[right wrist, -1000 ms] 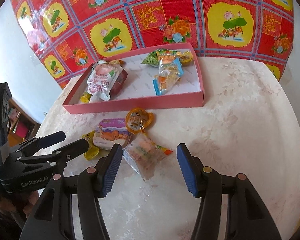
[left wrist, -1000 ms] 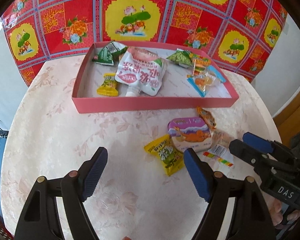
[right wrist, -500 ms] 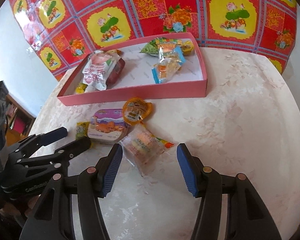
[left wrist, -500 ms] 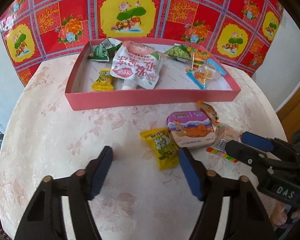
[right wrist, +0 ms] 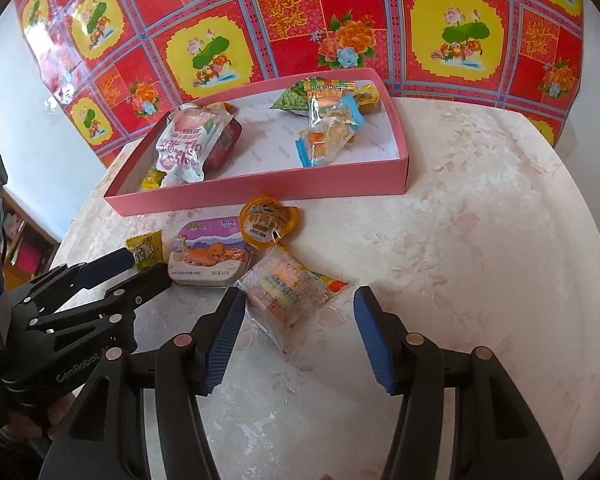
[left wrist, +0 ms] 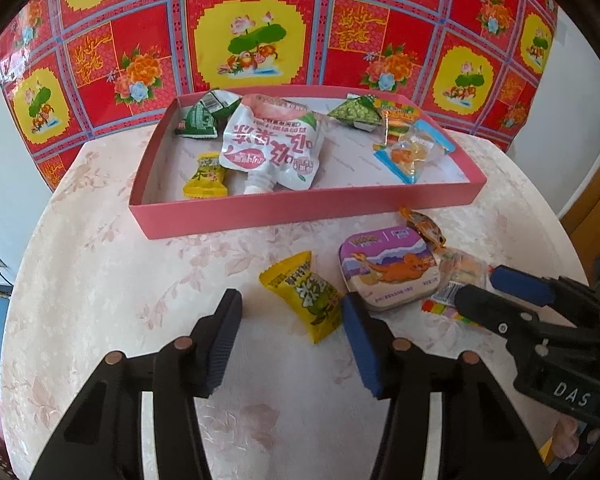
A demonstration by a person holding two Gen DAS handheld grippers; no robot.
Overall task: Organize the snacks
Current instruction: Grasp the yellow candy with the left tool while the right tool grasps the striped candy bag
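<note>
On the table before the pink tray point(left wrist: 300, 210) lie a yellow candy packet point(left wrist: 308, 296), a purple tin point(left wrist: 388, 268), an orange jelly cup point(right wrist: 268, 220) and a clear packet of coloured sweets point(right wrist: 288, 290). My left gripper point(left wrist: 292, 340) hangs just short of the yellow packet. Its jaws are closing, and the packet's near end lies between the tips, untouched. My right gripper point(right wrist: 300, 336) is open, its fingers either side of the clear packet's near end. The tray point(right wrist: 260, 192) holds a white pouch point(left wrist: 272, 144), green packets, a yellow candy and a blue-edged packet.
The round table point(left wrist: 100, 280) has a pale floral cloth and drops off at left and right. A red and yellow flowered sheet point(left wrist: 260, 40) hangs behind the tray. Each gripper shows in the other's view: right gripper point(left wrist: 500, 292), left gripper point(right wrist: 132, 272).
The left jaws have narrowed, and the yellow packet now lies between their tips. The right gripper has edged forward, so the clear packet sits closer between its fingers.
</note>
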